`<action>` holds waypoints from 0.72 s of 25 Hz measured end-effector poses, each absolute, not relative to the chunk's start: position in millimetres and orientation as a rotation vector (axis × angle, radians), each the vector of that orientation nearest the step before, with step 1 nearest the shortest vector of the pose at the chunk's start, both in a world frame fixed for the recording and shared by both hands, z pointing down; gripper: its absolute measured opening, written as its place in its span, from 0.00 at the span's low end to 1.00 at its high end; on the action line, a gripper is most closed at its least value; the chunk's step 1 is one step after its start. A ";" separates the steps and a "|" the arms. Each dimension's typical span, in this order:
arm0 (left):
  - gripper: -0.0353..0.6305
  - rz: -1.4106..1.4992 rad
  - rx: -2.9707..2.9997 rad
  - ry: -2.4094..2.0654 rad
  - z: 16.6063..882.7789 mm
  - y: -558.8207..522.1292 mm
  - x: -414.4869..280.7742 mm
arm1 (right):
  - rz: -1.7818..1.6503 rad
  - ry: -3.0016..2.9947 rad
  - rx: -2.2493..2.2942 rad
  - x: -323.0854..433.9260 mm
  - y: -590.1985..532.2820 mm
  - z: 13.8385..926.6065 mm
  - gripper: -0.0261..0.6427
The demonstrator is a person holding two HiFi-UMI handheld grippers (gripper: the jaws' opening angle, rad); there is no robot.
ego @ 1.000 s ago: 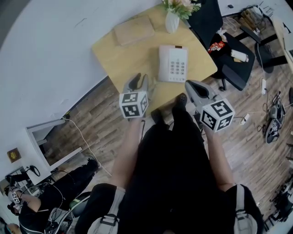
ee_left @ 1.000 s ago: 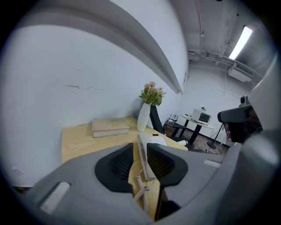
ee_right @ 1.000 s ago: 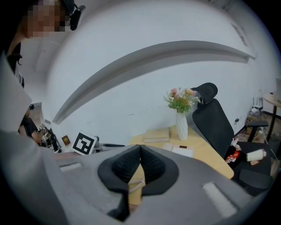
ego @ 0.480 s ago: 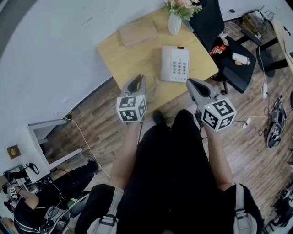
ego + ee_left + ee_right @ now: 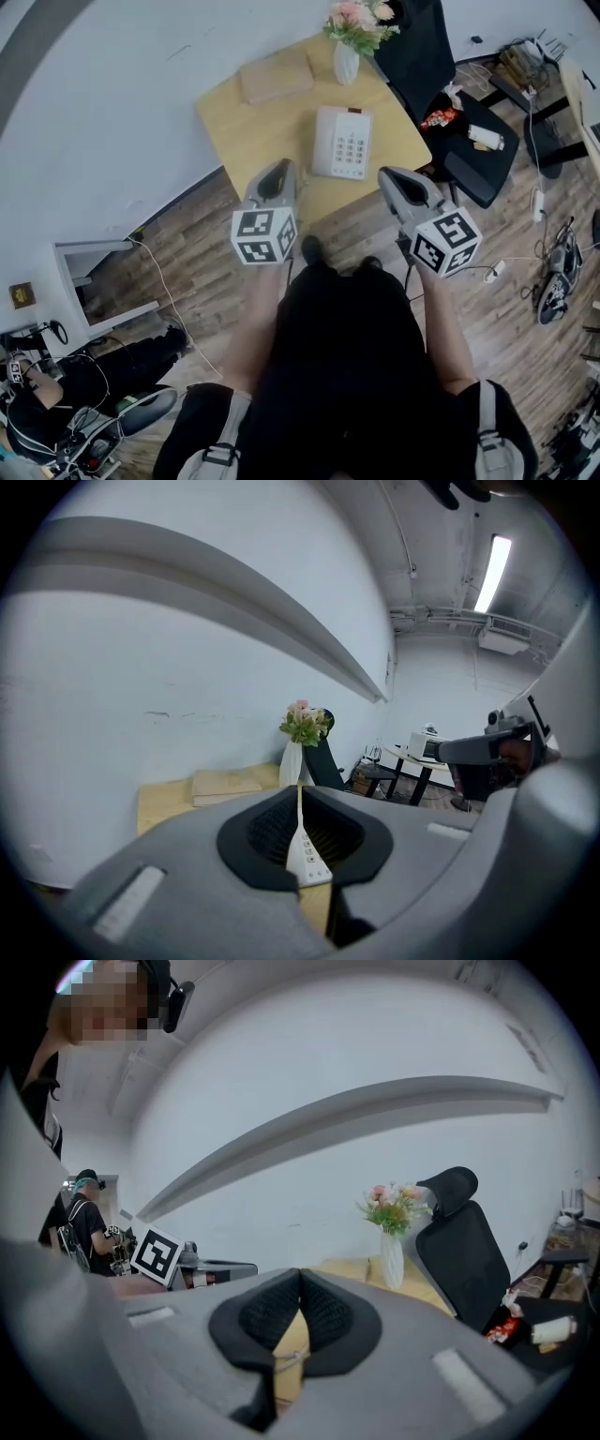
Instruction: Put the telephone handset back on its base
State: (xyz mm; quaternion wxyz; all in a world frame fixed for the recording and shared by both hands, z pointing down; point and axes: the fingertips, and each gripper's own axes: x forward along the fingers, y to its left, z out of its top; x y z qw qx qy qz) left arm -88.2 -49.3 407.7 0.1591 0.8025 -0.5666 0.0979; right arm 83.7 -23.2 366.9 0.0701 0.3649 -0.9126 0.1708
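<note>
Since a second ago the left hand-held gripper [image 5: 282, 167] has drawn its jaws in from a clear gap; they have just been closing with nothing between them and now stand almost together. The right hand-held gripper [image 5: 387, 174] is likewise narrow and empty, its pads meeting at the tips. Both hang over the near edge of the counter [image 5: 244, 127], left and right of the telephone [image 5: 343, 142]. The handset [image 5: 322, 141] seems to lie along the base's left side, though it shows small here. A vase of flowers [image 5: 347, 58] stands at the far edge, with a beige pad [image 5: 275, 75] to its left
</note>
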 end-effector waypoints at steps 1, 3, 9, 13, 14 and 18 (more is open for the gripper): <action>0.09 0.270 2.297 -1.623 402.2 -45.4 -81.2 | 0.506 -2.754 1.084 88.9 -21.2 363.7 0.04; 0.08 0.252 2.305 -1.631 391.3 -37.7 -66.4 | 0.495 -2.768 1.062 100.4 -16.7 358.7 0.04; 0.07 0.231 2.338 -1.644 367.3 -8.6 -18.6 | 0.479 -2.810 1.020 140.0 3.5 349.3 0.04; 0.07 0.213 2.341 -1.661 356.1 12.5 4.6 | 0.471 -2.831 0.984 160.6 17.1 349.0 0.04; 0.07 0.207 2.344 -1.672 353.0 18.4 9.0 | 0.465 -2.836 0.975 164.4 20.9 348.6 0.04; 0.07 0.196 2.353 -1.699 347.0 40.9 25.4 | 0.432 -2.846 0.944 175.3 36.3 349.2 0.04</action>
